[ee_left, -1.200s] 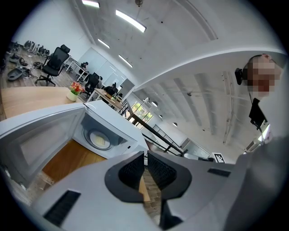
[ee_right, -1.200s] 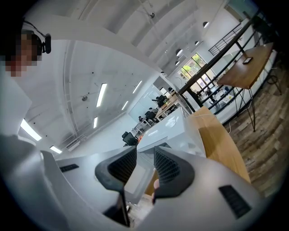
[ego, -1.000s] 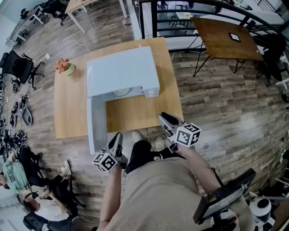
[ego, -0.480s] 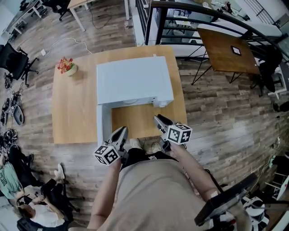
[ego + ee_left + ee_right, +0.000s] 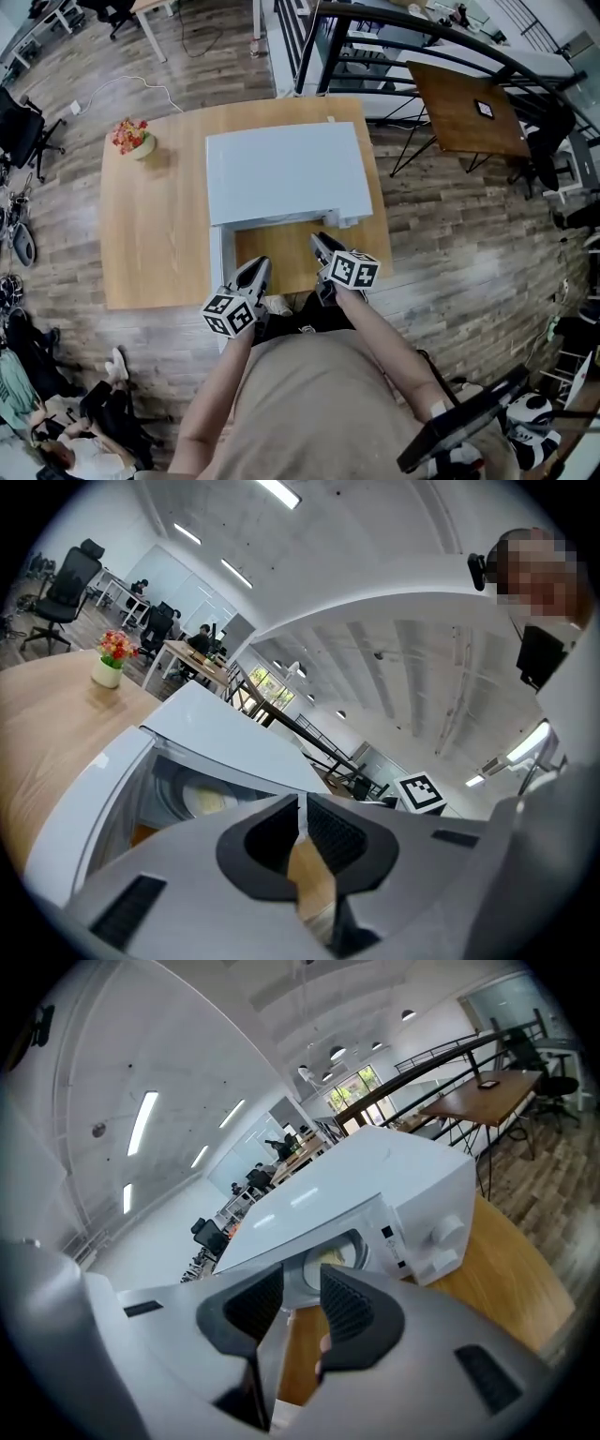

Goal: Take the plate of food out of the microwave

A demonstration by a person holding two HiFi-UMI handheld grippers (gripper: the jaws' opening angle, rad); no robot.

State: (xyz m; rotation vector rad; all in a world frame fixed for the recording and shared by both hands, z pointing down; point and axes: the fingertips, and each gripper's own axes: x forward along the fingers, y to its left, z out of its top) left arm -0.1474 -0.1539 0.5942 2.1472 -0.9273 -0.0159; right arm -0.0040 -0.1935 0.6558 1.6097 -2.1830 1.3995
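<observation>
A white microwave (image 5: 281,173) stands on a wooden table (image 5: 150,234), its door (image 5: 217,281) swung open to the left. The plate of food (image 5: 208,802) rests inside the cavity; the right gripper view shows this plate (image 5: 330,1258) through the opening. In the head view the microwave's top hides it. My left gripper (image 5: 258,269) hovers by the open door, jaws shut with nothing in them. My right gripper (image 5: 319,244) hangs just in front of the opening, its jaws a narrow gap apart and empty.
A small pot of red flowers (image 5: 131,139) sits at the table's far left corner. The microwave's knobs (image 5: 448,1232) are on its right front. A dark wooden table (image 5: 464,98) and railing stand behind. Seated people are on the floor at lower left (image 5: 56,441).
Both grippers have moved forward over the table's front edge, closer to the microwave opening. Their jaws look unchanged.
</observation>
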